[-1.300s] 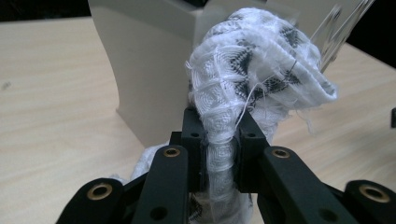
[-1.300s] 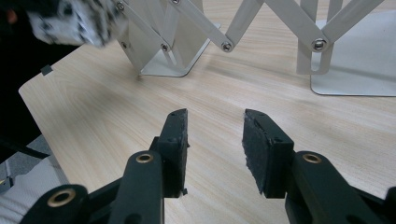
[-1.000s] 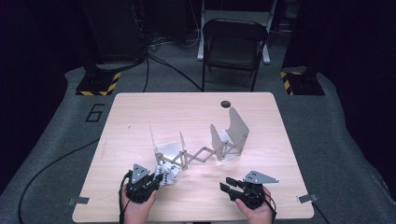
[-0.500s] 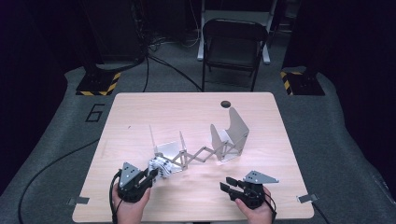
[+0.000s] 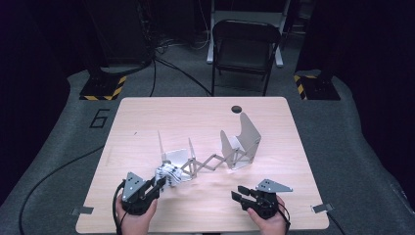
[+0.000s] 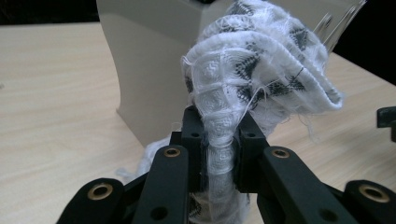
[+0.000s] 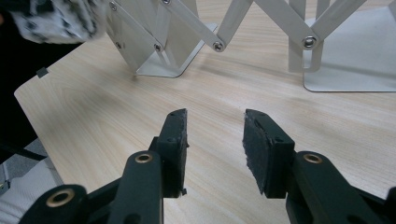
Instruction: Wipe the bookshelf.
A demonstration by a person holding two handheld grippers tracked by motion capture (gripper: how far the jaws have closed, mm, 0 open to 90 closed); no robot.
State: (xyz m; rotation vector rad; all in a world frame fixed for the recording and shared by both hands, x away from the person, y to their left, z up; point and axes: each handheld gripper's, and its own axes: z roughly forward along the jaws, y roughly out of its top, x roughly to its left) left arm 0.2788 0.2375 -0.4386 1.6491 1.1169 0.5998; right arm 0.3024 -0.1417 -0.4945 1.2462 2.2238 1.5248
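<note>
A white cloth with a dark woven pattern is bunched between the pads of my left gripper, which is shut on it. In the high view that gripper holds the cloth just off the table beside the left end of a grey metal expanding rack. My right gripper rests near the table's front edge, right of centre. Its jaws stand open with nothing between them, pointing at the rack's scissor links.
The rack's right bookend stands upright near the table's middle. A dark round hole marks the far edge of the wooden table. A folding chair stands beyond it.
My left gripper has drawn back toward the front left and risen a little, lifting the cloth away from the rack's left end. The right gripper has stayed where it was.
</note>
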